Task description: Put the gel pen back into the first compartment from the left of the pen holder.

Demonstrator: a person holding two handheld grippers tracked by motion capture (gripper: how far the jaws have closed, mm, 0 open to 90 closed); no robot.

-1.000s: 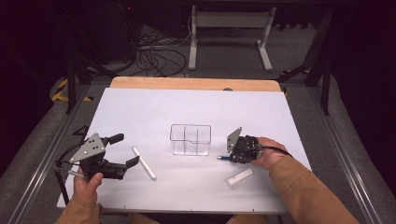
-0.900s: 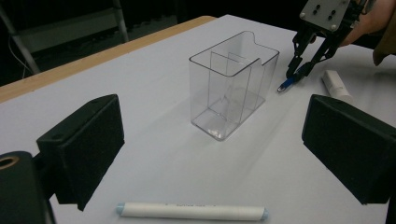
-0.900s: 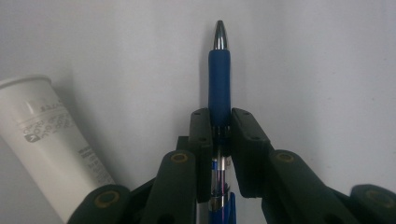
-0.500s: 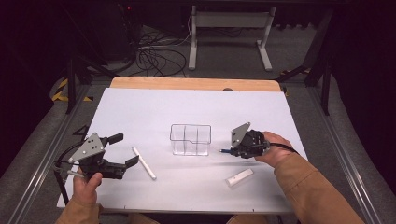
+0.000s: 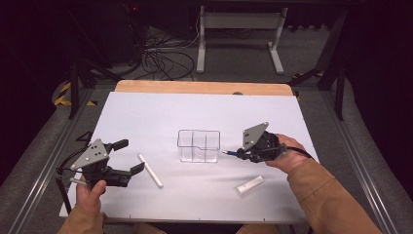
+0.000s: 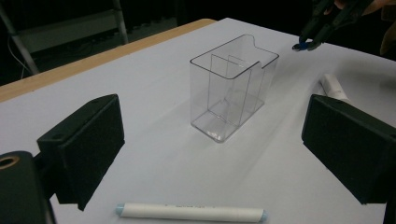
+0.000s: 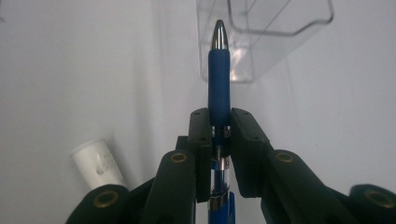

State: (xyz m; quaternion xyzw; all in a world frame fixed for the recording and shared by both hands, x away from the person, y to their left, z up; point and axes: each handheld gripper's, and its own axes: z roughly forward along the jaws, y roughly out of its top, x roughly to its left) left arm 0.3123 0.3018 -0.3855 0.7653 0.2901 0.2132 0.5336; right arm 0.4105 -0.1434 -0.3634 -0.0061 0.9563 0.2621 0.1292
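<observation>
Pen rides light and stiff in the right jaws

Pen [image 7: 218,70] is the work in hand, held above the white table [image 5: 160,112] just beside the clear divided holder [image 5: 198,145], tip toward it. That holder looks thin-walled and light, likely to slide or tip if knocked. The pen itself seems rigid and light; its blue rubber sleeve offers the surest hold, the smooth barrel below less so. The right gripper [image 7: 219,123] is clamped on it near that sleeve. The left gripper [image 6: 210,154] stands wide, empty, a white marker [image 6: 191,212] before it.
</observation>
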